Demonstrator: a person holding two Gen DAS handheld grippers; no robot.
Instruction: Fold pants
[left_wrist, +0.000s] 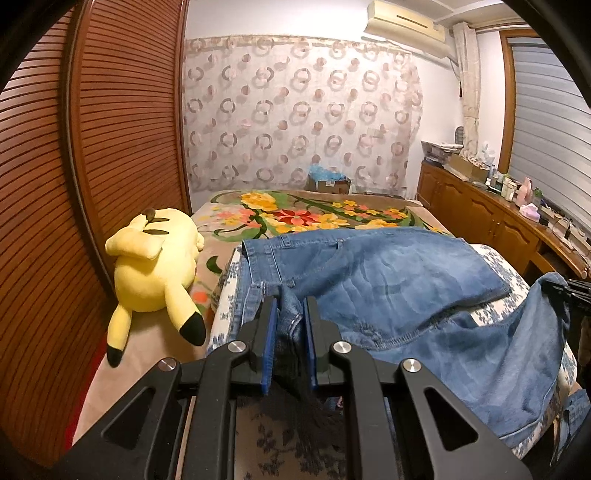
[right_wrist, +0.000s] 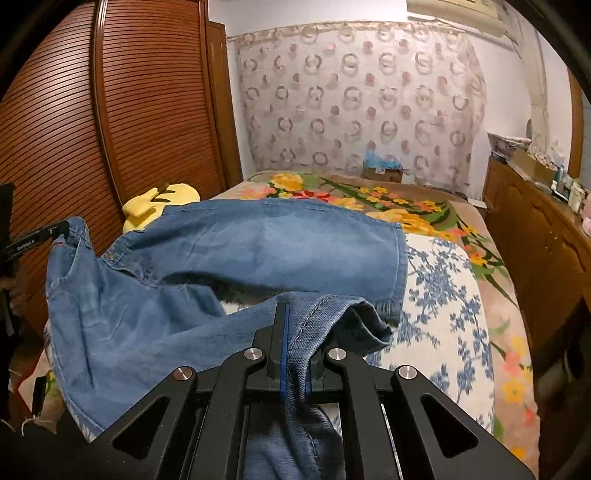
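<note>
Blue denim pants (left_wrist: 388, 273) lie across a blue-and-white floral cover (right_wrist: 439, 295) on the bed. My left gripper (left_wrist: 290, 306) is shut on the waistband end of the pants. My right gripper (right_wrist: 295, 314) is shut on the hem of the near leg, lifted off the bed. The far leg (right_wrist: 280, 243) lies flat across the cover. The right gripper also shows at the right edge of the left wrist view (left_wrist: 570, 291), and the left gripper shows at the left edge of the right wrist view (right_wrist: 33, 240).
A yellow plush toy (left_wrist: 155, 266) lies on the bed's left side beside a slatted wooden wardrobe (left_wrist: 92, 147). A flowered blanket (left_wrist: 303, 214) covers the far bed. Wooden cabinets (left_wrist: 491, 218) with clutter run along the right. A curtain (left_wrist: 295, 110) hangs behind.
</note>
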